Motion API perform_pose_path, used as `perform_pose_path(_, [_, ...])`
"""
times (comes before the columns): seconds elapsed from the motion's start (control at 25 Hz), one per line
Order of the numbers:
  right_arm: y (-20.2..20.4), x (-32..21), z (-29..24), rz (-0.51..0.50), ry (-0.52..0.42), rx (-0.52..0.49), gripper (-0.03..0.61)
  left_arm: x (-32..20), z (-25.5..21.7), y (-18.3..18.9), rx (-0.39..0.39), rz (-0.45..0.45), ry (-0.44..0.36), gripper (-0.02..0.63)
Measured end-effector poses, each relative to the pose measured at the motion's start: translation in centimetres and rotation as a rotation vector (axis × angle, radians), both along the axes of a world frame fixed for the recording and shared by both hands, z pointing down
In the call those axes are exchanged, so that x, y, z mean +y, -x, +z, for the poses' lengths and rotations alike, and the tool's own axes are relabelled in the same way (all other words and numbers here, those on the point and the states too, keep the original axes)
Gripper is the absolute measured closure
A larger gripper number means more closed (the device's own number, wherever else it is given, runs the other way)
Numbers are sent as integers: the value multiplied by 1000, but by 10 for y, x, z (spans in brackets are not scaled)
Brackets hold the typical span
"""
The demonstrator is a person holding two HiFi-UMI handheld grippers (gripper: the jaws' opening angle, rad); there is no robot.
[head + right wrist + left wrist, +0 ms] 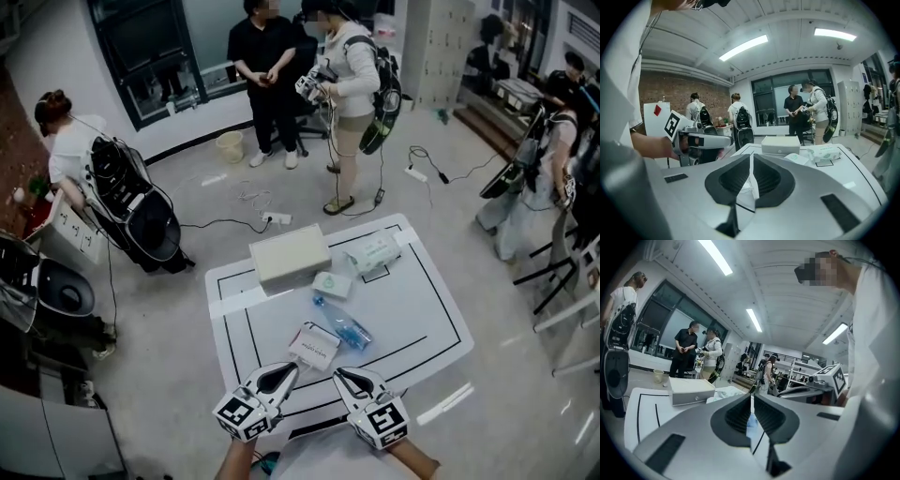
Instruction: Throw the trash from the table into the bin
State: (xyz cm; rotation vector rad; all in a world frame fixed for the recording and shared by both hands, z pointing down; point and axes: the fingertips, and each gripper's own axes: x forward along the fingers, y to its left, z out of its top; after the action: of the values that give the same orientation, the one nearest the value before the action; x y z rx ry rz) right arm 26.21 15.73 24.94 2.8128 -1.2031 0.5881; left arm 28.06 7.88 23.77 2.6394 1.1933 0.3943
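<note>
Trash lies on the white table (427, 309): a small white carton (314, 345), a clear plastic bottle (342, 323), a small green-and-white packet (331, 284) and a pack of wet wipes (372, 251). My left gripper (292, 368) is shut and empty at the table's near edge, its tips just short of the carton. Beside it, my right gripper (339, 374) is also shut and empty. In the left gripper view the closed left gripper (751, 414) points over the table, with the right gripper (825, 383) alongside. The right gripper view shows the shut right gripper (751, 180) and the wipes (825, 152).
A large white box (289, 258) stands at the table's far left. On the floor beyond the table sits a beige bucket (229, 145). Several people stand around the room, and cables and a power strip (277, 218) lie on the floor. A black golf bag (141, 211) leans at the left.
</note>
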Motion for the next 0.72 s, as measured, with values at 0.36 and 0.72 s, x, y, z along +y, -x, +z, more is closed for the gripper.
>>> perform_pose_path(0.36, [-6,-5,-12,-9,-17,39,554,-4,0,-2,48,35,-121,604])
perform_pose_path(0.72, [-2,11,-10,22,-23,19,554,18,40,-18,21,172,-307,604])
